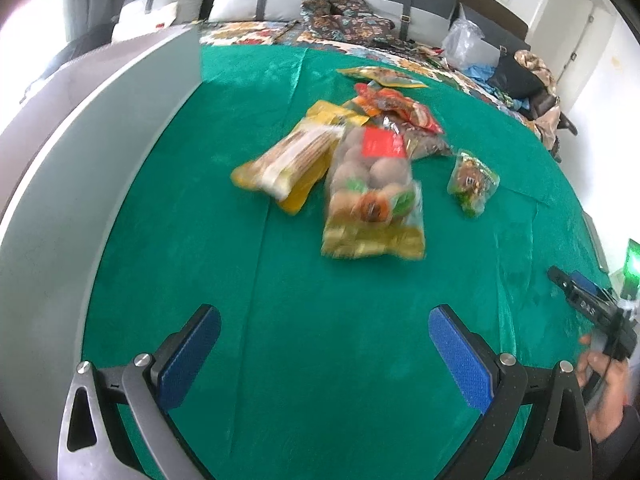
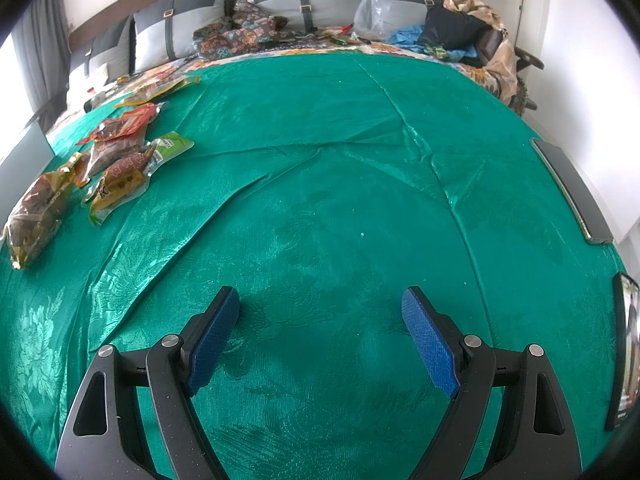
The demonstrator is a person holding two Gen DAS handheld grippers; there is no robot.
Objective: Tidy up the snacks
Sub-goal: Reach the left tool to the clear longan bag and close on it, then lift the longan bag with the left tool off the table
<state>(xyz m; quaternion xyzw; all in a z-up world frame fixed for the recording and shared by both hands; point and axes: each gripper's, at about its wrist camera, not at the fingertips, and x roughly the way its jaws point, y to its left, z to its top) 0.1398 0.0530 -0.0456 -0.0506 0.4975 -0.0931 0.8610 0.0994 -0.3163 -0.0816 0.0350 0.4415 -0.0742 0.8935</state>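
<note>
- Our left gripper (image 1: pixel 324 344) hovers, jaws wide apart and empty, at lower frame over the green cloth (image 1: pixel 360 400).
- Snack packets (image 1: pixel 360 160) lie heaped at centre.
- Our right gripper (image 2: pixel 320 332), likewise spread and empty, sees them upper left.

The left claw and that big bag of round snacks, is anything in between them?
No. In the left wrist view, only bare green cloth lies between the open left claw and the bag of round snacks.

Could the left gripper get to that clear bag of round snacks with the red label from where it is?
Probably yes. The left gripper is open, and only bare green cloth lies between it and the clear bag, which sits at the pile's near edge.
</note>
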